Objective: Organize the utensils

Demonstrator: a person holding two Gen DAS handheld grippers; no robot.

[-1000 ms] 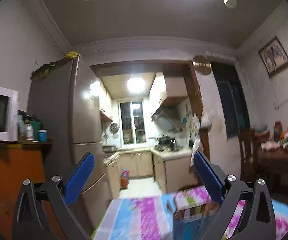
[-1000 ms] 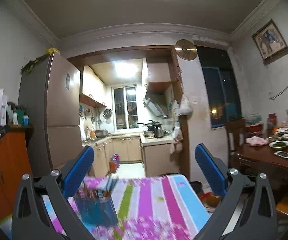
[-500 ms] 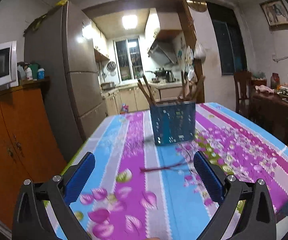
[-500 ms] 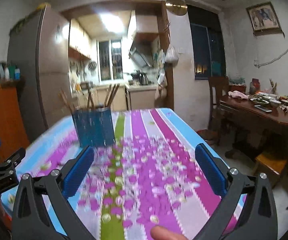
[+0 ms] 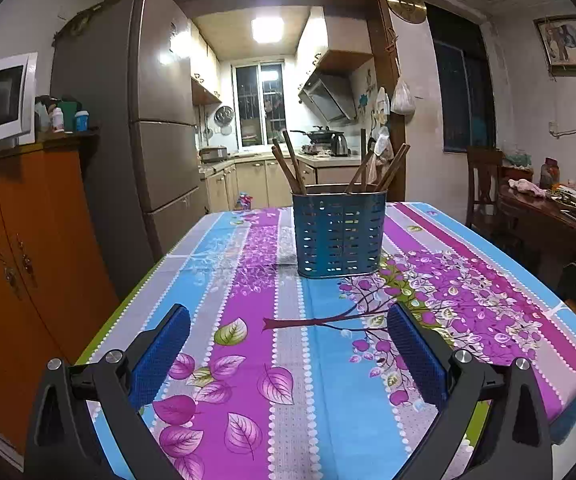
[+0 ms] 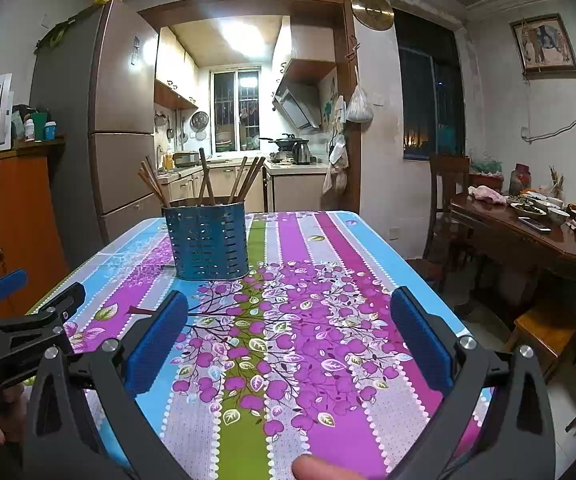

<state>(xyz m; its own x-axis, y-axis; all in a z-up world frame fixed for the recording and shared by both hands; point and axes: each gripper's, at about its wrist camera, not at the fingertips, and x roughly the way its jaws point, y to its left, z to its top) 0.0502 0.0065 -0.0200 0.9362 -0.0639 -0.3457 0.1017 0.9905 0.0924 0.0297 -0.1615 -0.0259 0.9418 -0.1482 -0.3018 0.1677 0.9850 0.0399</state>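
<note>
Both units were found above the near end of the worktop (image 5: 248, 280), which carried a floral cloth in blue, purple and green stripes.

Left hand-held gripper (image 5: 288, 352): jaws stood wide apart with nothing between them, only cloth showing in the gap. Its blue pads (image 5: 160, 354) were clear of the surface. The same unit appeared at the lower left edge of the right wrist view (image 6: 28, 320), well apart from the other.

Right hand-held gripper (image 6: 288, 340): jaws likewise wide and empty, poised over the cloth. A fingertip (image 6: 320, 470) of the person showed at the bottom edge of that view.

Holder (image 5: 338, 234): a blue perforated metal container, upright, standing on the worktop towards its far end, ahead of both units and touched by neither. In the right wrist view it sat left of centre (image 6: 208, 240).

Chopsticks (image 5: 290, 166): brown sticks stood in the holder, tips up, leaning outward in two loose groups, one to the left and one to the right (image 5: 388, 168). The count could not be established.

Surroundings noted: a fridge (image 5: 160, 120) and an orange cabinet (image 5: 28, 260) to the left, a dark wooden dining table (image 6: 528, 240) with dishes to the right.
</note>
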